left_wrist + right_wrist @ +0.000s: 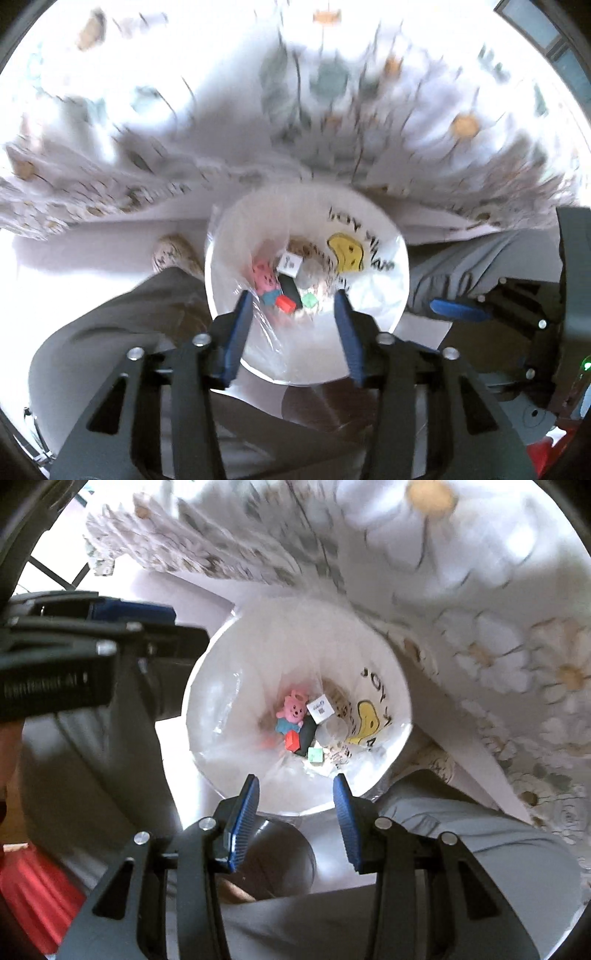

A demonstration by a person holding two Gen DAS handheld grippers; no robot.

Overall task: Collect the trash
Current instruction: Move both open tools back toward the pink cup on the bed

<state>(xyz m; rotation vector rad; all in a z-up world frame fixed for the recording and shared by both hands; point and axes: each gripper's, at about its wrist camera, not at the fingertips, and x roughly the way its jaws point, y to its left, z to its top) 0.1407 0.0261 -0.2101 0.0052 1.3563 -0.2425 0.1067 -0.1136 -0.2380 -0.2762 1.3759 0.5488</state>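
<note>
A white trash bin (373,306) lined with a clear bag bearing a yellow smiley stands on the floor below the table edge; it also shows in the right wrist view (221,686). Inside it lie a pink bear toy (293,710), a red block (291,741), a green cube (315,755), a white tag (320,708) and a black piece (306,736). My left gripper (293,302) is open and empty above the bin's mouth. My right gripper (295,788) is open and empty over the bin's near rim. The left gripper body (74,664) shows at the left of the right wrist view.
A daisy-print tablecloth (332,110) hangs over the table edge beyond the bin, also in the right wrist view (480,609). The person's grey-trousered legs (110,332) and patterned shoe (173,254) flank the bin. A red object (33,897) lies at lower left.
</note>
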